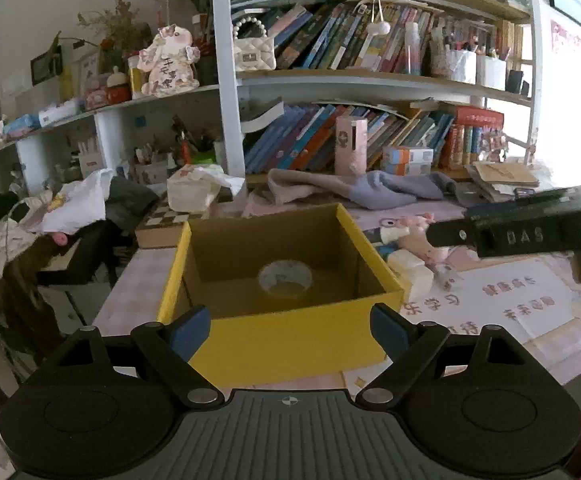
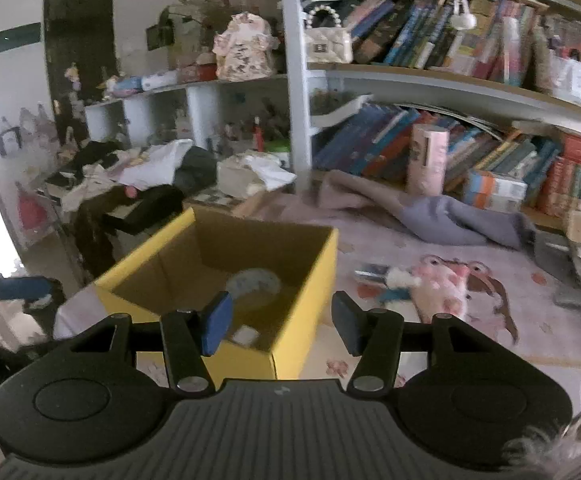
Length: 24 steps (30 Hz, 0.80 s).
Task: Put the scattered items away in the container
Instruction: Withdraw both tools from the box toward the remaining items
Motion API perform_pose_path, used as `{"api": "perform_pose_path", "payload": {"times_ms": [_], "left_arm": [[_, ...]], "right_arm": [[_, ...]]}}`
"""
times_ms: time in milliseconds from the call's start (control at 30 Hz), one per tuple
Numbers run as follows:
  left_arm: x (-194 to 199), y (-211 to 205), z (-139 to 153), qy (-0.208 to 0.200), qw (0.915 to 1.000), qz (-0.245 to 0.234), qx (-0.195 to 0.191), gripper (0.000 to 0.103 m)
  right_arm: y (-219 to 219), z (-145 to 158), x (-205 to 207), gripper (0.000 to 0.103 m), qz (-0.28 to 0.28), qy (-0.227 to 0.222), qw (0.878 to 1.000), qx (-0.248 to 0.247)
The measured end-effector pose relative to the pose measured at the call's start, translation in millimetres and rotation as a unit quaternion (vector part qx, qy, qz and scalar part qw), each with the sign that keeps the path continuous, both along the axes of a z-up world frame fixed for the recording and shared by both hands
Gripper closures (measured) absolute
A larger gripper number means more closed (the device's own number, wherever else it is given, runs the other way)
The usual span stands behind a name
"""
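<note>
The left gripper (image 1: 290, 330) has its jaws spread wide, with nothing between them. The right gripper (image 2: 282, 322) has its jaws parted less widely, also with nothing between them.

One yellow box (image 1: 290, 344) stands upright on the surface (image 1: 138, 292), its open top facing up. In the left wrist view the box sits directly ahead of the jaws, its near wall square to them and filling the gap between the two fingers. In the right wrist view the box is turned so that one corner points toward the jaws; the left finger overlaps its near rim.

One roll of tape (image 1: 286, 278) lies flat on the box floor, its hole facing up, ahead of the jaws and between their lines.

One pink plush toy (image 2: 446, 292) lies on the surface outside the box, ahead and to the right of the right jaws. Its long axis runs roughly across the view, slightly tilted. In the left wrist view it lies beyond the box's right wall, partly hidden by the other gripper's black body.

Only the right wrist view shows a small white item (image 2: 246, 336) on the box floor, just beside the left finger. Only the left wrist view shows a white bottle-like object (image 1: 410, 272) just beside the box's right wall.
</note>
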<state>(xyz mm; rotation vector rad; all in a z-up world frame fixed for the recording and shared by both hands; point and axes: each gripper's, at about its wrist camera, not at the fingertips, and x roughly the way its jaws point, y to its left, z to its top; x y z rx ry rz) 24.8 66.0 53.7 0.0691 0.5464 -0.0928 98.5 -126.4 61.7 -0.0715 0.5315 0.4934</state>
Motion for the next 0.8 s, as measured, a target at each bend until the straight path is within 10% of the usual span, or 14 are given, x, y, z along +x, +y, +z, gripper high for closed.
{"api": "perform_pose_path", "payload": {"times_ms": [800], "left_arm": [[-62.2, -27.3, -40.4, 0.047, 0.9986, -0.024, 0.007, 0.013]], "right_arm": [[-14.3, -49.5, -101.4, 0.032, -0.070, 0.010, 0.995, -0.068]]}}
